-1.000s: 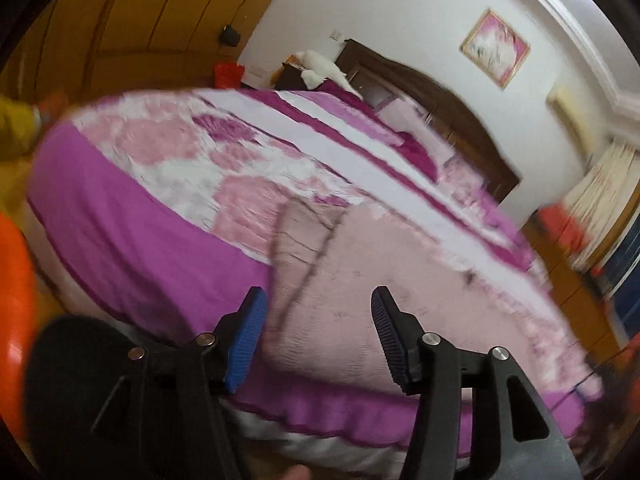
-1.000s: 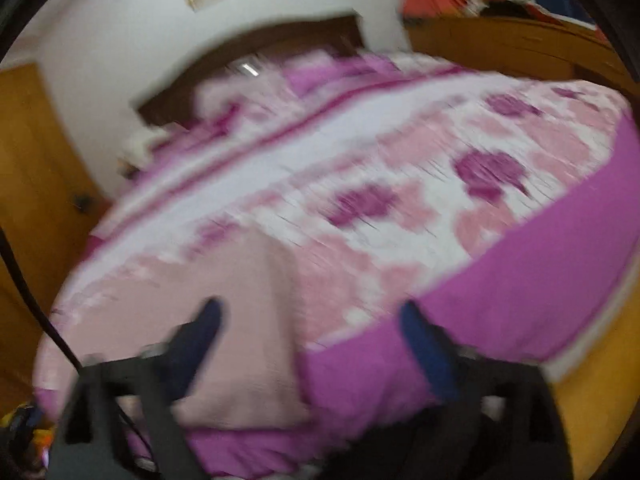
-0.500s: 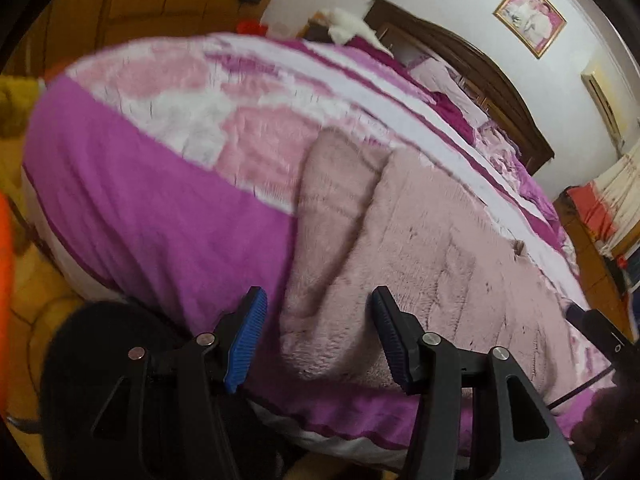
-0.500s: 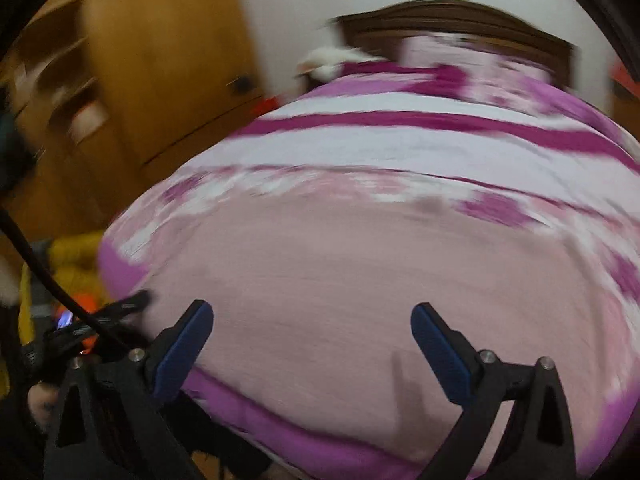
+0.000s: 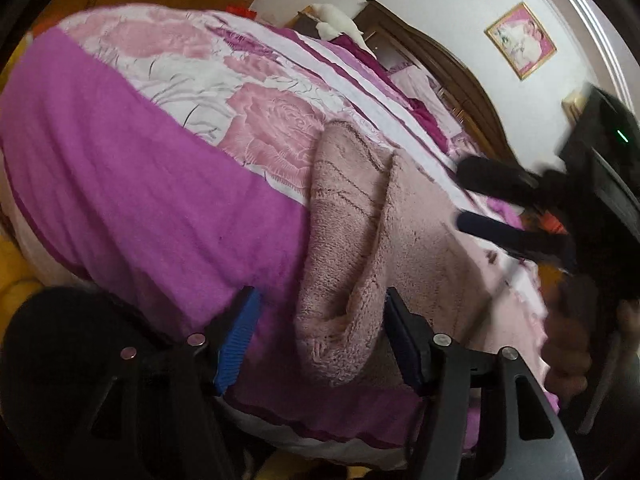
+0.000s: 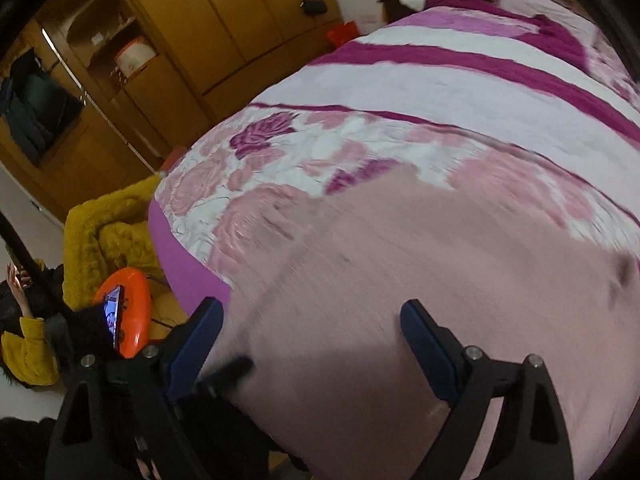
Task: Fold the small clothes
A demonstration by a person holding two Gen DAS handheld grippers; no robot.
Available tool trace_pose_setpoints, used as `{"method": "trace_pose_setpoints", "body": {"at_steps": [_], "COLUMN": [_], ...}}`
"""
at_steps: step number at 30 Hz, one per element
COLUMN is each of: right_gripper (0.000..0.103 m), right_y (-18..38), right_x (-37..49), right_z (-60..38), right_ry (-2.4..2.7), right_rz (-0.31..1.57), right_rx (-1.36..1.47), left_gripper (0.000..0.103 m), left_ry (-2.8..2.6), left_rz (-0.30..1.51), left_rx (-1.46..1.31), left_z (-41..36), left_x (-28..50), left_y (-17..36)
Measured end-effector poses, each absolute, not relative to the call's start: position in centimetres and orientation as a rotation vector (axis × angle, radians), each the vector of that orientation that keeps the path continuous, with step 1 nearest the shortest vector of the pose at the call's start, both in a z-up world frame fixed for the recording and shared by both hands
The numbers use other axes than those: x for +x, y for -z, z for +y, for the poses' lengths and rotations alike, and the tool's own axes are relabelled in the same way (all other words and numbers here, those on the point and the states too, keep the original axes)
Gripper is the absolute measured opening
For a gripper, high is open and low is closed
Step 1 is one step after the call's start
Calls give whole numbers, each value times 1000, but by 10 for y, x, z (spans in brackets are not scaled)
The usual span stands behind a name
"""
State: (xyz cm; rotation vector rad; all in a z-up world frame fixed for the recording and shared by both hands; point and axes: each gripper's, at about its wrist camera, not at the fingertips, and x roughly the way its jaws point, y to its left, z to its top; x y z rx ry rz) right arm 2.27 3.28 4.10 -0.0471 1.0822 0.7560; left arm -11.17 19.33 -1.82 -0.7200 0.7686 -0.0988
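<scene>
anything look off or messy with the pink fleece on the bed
The pink fleece garment is not lying flat: its near left part is doubled over into a thick ridge that droops past the bed edge. Nothing looks torn or stained. The bedspread under it lies smooth.

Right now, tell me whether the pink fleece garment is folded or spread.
Mostly spread: the pink fleece garment lies flat across the bed, with only one side flap doubled over.
</scene>
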Motion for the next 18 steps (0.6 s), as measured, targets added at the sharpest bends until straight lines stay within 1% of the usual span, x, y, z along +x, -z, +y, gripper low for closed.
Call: {"method": "trace_pose_setpoints", "body": {"at_steps": [2,4,6,8,9,10,15,18], "right_gripper": [93,93,93,93,93,93,94,99], "right_y": [-36,-32,-29,-26,-22,-19,3,10], "right_x": [32,38,44,48,52,54,57,60], "right_z": [61,80,100,115,123,128,153,159], "right_ry": [-739,-724,-693,-647,-611,-578,-427,-367], "right_rz": [1136,1167,1180,1183,1196,1213,1280,1296], "right_rx": [-102,-138,-188,-238,-265,-286,-441,-465], "left_gripper": [32,22,15,13,10,3,2,2], "left_ry": [120,164,212,241,255,272,296,330], "left_rz": [784,806,820,826,824,816,782,788], "left_rx": [-730,-741,-796,-846,-876,-903,-962,-1067], "left_z": [197,198,204,207,210,213,216,222], "left_x": [-112,-112,-112,-111,-112,-114,-119,-119], "left_y": [20,22,26,29,32,33,39,52]}}
